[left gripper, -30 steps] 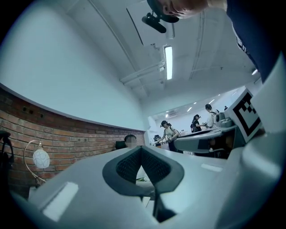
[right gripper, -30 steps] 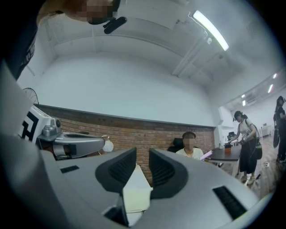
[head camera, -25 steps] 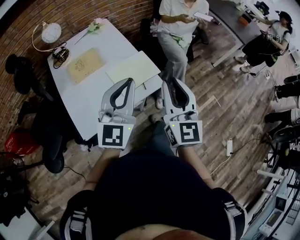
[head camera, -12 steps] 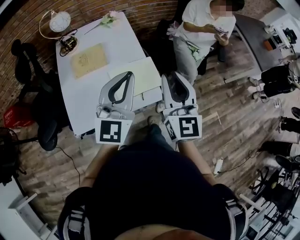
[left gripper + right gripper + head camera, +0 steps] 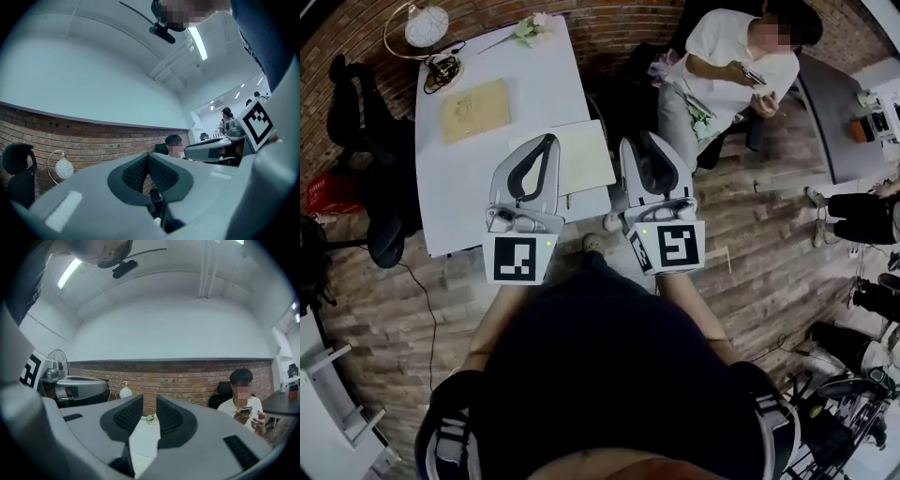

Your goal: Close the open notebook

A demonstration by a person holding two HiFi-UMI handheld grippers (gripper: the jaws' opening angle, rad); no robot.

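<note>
White table (image 5: pixel 459 192): notebook (image 5: pixel 586 155) open flat near front edge, pale cream pages

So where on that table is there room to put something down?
Bare: the near left corner of the table, this side of the tan book, and the strip between the flowers and the open notebook. Crowded: far left, by lamp and cables.

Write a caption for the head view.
Left gripper and right gripper hover near the open notebook on a table.
</note>
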